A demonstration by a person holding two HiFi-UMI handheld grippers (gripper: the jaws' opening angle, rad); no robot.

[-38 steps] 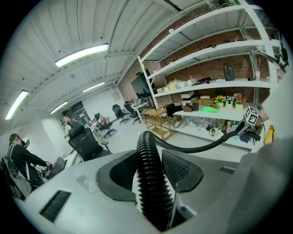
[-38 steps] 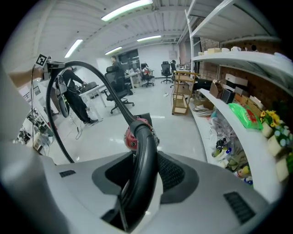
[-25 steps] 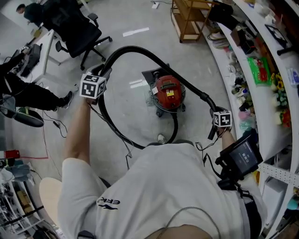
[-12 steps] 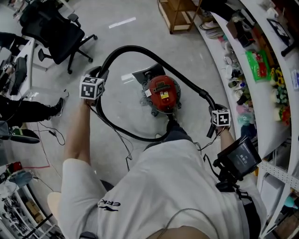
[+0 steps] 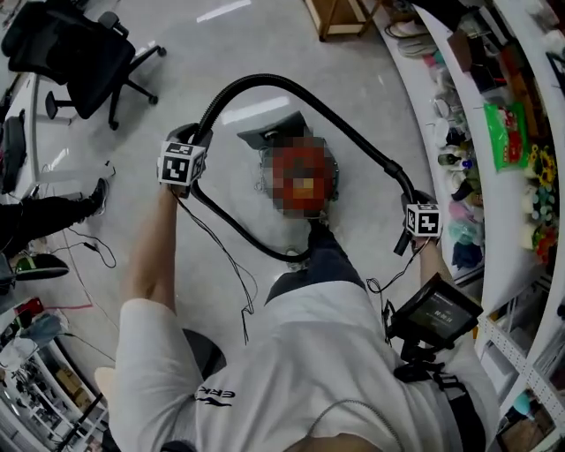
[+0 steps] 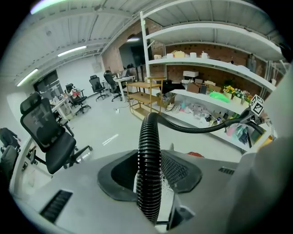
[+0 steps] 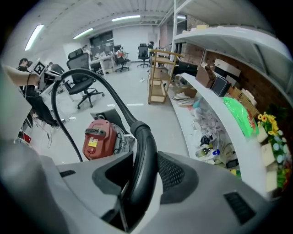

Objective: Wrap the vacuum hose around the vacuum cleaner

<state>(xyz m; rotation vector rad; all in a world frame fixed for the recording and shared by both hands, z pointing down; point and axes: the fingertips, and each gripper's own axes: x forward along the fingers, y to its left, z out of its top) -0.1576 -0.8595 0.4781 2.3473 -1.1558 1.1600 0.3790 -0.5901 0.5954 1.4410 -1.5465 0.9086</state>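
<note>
Vacuum hose: black, ribbed, held off the floor in a high arch that spans from one gripper to the other. Past the left gripper, the hose runs on in a lower loop, down and to the right. It passes close to the person's shoe and ends at the cleaner.

Vacuum cleaner: a red canister that stands upright on the floor, under the arch and between the two grippers. In the head view a mosaic patch covers it. A dark flat part lies just at its far left.

Left gripper: at the left foot of the arch. Its fingers have just been closing, and they clamp the ribbed hose, which rises between them.

Right gripper: at the right foot of the arch. Its fingers grip the smooth, curved end section of the hose.

Surroundings: a small screen hangs at the person's right hip. Curved white shelves loaded with small goods run along the right. A wooden rack stands far off at the right, and a black office chair far off at the left.
</note>
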